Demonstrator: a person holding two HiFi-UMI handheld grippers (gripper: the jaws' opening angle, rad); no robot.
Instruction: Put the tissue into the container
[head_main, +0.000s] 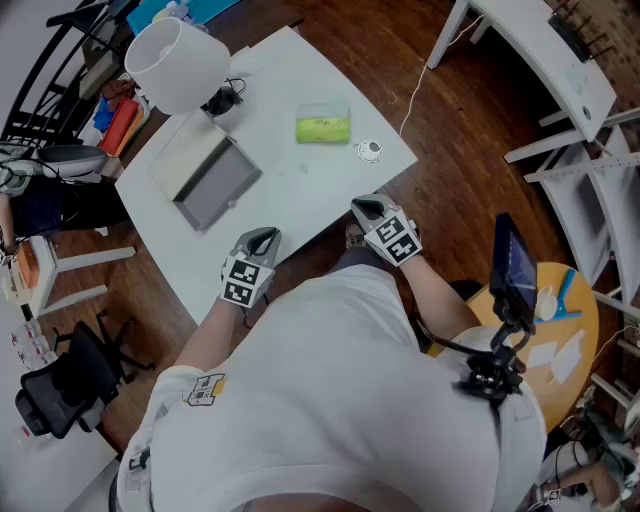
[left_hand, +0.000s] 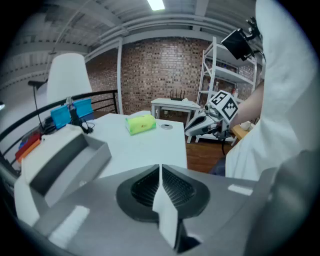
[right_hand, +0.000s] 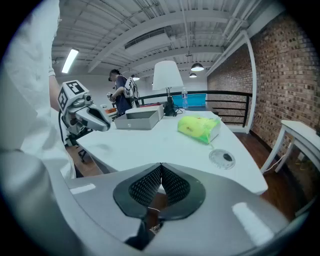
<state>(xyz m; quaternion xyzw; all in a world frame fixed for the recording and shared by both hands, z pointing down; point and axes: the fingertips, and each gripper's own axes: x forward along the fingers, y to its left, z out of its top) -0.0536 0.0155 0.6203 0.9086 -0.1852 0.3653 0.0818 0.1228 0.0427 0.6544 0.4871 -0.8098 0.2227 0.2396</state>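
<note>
grey container (head_main: 215, 185) centre-left, floor bare | tissue pack (head_main: 322, 128) upper centre, apart | left gripper (head_main: 263, 237), right gripper (head_main: 369, 208): jaws pressed together

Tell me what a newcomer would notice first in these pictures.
The bright green tissue pack stands out on the white table, toward its far right. A big white lamp stands at the far left corner, an open gray container just nearer. The left gripper and right gripper, both shut, hover at the near edge.
</note>
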